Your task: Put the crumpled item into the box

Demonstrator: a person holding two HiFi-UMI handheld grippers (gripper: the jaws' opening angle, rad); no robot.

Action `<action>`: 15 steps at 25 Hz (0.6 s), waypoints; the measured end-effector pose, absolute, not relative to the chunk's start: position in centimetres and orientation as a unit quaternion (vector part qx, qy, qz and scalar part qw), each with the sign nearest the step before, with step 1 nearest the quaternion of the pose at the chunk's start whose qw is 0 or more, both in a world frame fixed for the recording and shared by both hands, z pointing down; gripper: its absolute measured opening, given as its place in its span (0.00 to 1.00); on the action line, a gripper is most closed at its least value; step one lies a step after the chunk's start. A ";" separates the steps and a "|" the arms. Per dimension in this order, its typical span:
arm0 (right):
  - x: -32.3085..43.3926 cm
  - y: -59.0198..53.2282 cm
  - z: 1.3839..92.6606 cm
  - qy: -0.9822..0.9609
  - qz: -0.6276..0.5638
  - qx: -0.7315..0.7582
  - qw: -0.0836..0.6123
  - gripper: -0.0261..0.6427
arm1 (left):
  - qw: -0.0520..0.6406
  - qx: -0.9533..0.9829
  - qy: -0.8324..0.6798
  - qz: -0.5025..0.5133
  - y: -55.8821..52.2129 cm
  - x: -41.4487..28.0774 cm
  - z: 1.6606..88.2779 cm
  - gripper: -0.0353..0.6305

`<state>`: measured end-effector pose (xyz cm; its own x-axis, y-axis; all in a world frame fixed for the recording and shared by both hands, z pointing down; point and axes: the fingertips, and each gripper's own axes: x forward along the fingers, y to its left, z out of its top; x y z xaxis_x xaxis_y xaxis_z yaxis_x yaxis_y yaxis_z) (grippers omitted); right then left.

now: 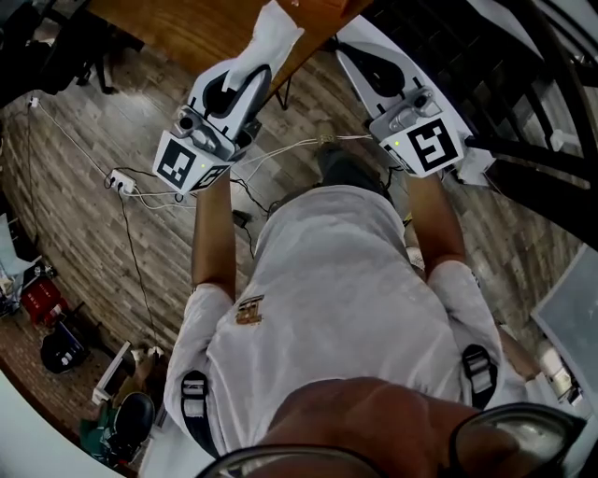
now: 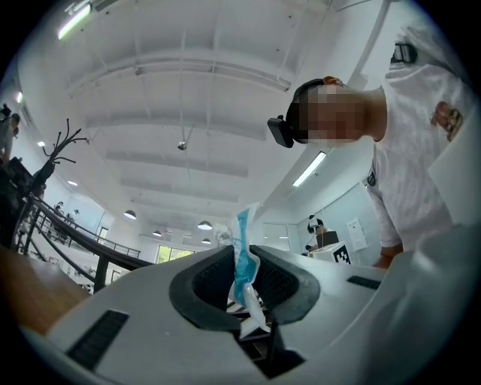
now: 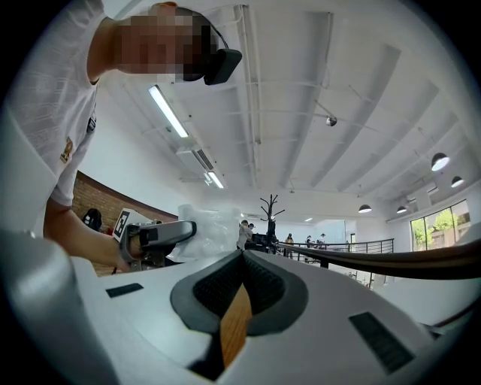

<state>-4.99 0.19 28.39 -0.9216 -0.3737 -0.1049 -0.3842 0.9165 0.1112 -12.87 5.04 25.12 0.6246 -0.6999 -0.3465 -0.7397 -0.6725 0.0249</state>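
My left gripper is raised in front of my chest, shut on a crumpled white item that sticks out past its tips. In the left gripper view the item shows as creased white and blue plastic pinched between the black pads, with the camera tilted up at the ceiling. My right gripper is held up beside the left one, jaws shut with nothing in them. The right gripper view shows the left gripper and the white item to its left. No box shows in any view.
A wooden tabletop lies ahead of both grippers. A white power strip and cables run over the plank floor on the left. Dark railings stand at the right. A coat stand and people are far off.
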 end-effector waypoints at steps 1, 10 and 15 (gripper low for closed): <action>-5.0 -0.9 28.4 0.978 0.064 -0.193 0.040 0.09 | 0.058 -0.899 0.401 0.166 3.9 -12.9 25.0 0.16; -6.3 -11.3 28.4 0.978 0.066 -0.192 0.049 0.09 | 0.037 -0.902 0.400 0.159 -6.7 -13.7 26.1 0.16; -6.1 -16.7 29.9 0.978 0.066 -0.192 0.040 0.09 | 0.024 -0.904 0.399 0.152 -12.4 -13.6 27.7 0.16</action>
<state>-6.11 -16.68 29.90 -0.9229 -0.3705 -0.1045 -0.3811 0.9175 0.1133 -13.64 -12.37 27.69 0.6359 -0.7141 -0.2929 -0.7283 -0.6807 0.0784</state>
